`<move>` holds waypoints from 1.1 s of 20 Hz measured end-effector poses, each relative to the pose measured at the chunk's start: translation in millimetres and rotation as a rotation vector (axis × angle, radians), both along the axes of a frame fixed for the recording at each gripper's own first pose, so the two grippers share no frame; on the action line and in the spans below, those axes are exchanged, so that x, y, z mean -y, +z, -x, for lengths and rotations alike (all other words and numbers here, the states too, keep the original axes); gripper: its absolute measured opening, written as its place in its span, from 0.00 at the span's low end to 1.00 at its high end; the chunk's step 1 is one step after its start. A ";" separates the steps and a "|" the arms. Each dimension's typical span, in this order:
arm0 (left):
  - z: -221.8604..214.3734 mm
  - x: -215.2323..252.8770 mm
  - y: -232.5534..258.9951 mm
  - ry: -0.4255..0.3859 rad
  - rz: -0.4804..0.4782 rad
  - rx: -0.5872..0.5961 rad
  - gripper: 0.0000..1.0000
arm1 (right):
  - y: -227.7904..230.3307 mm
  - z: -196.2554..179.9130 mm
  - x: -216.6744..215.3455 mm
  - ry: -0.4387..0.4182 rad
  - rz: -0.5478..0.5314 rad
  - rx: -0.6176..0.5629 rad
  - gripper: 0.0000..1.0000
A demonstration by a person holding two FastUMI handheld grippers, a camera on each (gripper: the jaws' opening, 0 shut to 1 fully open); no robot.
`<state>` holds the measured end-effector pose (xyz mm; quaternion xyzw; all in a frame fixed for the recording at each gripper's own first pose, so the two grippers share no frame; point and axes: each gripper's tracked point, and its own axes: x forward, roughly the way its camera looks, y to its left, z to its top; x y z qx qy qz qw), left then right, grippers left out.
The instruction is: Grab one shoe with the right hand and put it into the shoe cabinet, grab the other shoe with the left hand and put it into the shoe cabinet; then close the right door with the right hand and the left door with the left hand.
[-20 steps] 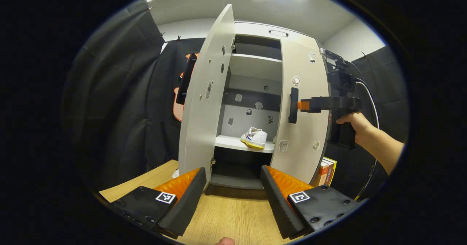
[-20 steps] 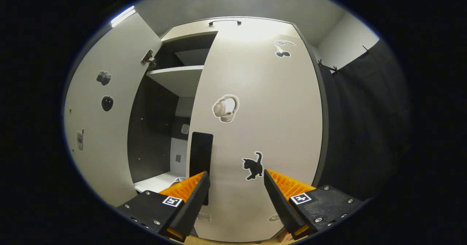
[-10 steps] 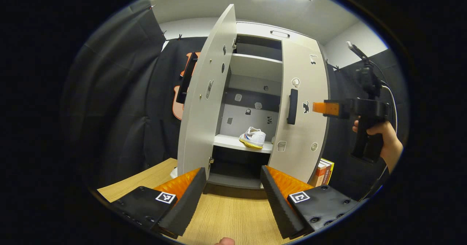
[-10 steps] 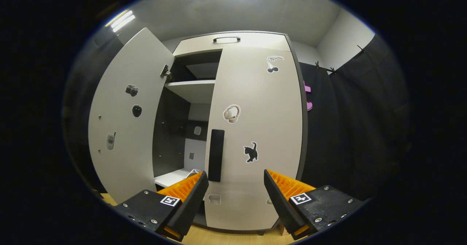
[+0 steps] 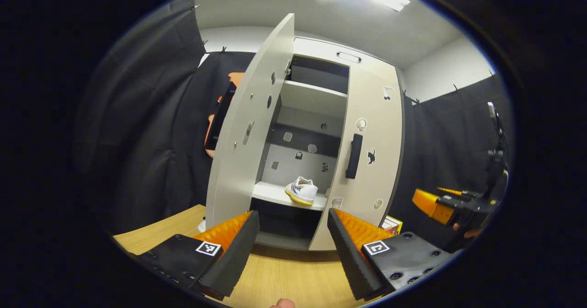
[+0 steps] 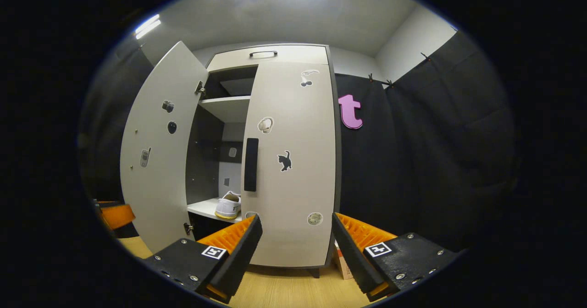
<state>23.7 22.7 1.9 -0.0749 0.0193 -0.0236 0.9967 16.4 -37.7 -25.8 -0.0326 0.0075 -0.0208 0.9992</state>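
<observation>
— What's the room like?

— I see black cloth walls and a wooden floor (image 5: pixel 293 271). The cabinet (image 6: pixel 275 53) stands on it, near the back wall.

— Doors?

— The right door (image 6: pixel 293 161) sits flush with the cabinet front. The left door (image 5: pixel 247 129) stands wide open.

— Shoes?

— I see a white shoe (image 5: pixel 301 191) on the middle shelf (image 5: pixel 270 193), toward its right end, just behind the right door's edge. I can't make out a second shoe.

— Your grippers?

— My left gripper (image 5: pixel 293 234) is spread, holding nothing, facing the open side. My right gripper (image 6: pixel 296 239) is spread and empty too, apart from the right door. Books (image 5: pixel 392 225) lie by the cabinet's right foot.
</observation>
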 end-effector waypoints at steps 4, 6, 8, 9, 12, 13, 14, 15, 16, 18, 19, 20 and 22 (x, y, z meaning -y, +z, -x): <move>-10.5 -78.2 51.5 0.179 -0.089 0.025 0.97 | -6.2 10.4 11.7 -0.018 -0.009 0.002 0.94; -19.8 -119.6 82.3 0.255 -0.132 0.085 0.97 | -14.3 12.7 12.3 -0.014 -0.003 -0.013 0.94; -34.2 -152.1 98.1 0.300 -0.151 0.116 0.96 | -20.7 15.4 6.9 0.001 -0.010 -0.028 0.94; -43.7 -168.0 98.7 0.325 -0.163 0.109 0.99 | -23.2 16.2 3.7 0.011 -0.011 -0.037 0.94; -71.2 -205.9 96.6 0.366 -0.189 0.092 0.97 | -24.5 17.2 -2.7 0.035 0.016 -0.042 0.94; -81.1 -212.4 94.0 0.367 -0.186 0.088 0.97 | -25.4 17.1 -4.3 0.041 0.032 -0.044 0.94; -90.5 -219.5 90.2 0.371 -0.170 0.080 0.94 | -26.8 16.5 -5.9 0.047 0.047 -0.050 0.94; -97.8 -224.4 85.2 0.365 -0.151 0.070 0.96 | -27.6 16.8 -7.5 0.051 0.056 -0.052 0.94; -104.9 -228.7 78.8 0.359 -0.141 0.060 0.96 | -28.5 17.5 -9.1 0.055 0.061 -0.052 0.94; -112.4 -235.4 75.9 0.369 -0.152 0.058 0.97 | -30.6 15.9 -9.8 0.054 0.069 -0.054 0.94; -115.9 -233.8 75.9 0.363 -0.158 0.059 0.97 | -32.3 14.6 -8.3 0.048 0.064 -0.057 0.94; -118.3 -229.4 75.5 0.350 -0.162 0.059 0.94 | -34.6 12.6 -10.1 0.052 0.049 -0.062 0.94; -122.7 -218.4 75.9 0.322 -0.174 0.057 0.96 | -36.7 10.5 -11.2 0.054 0.020 -0.070 0.94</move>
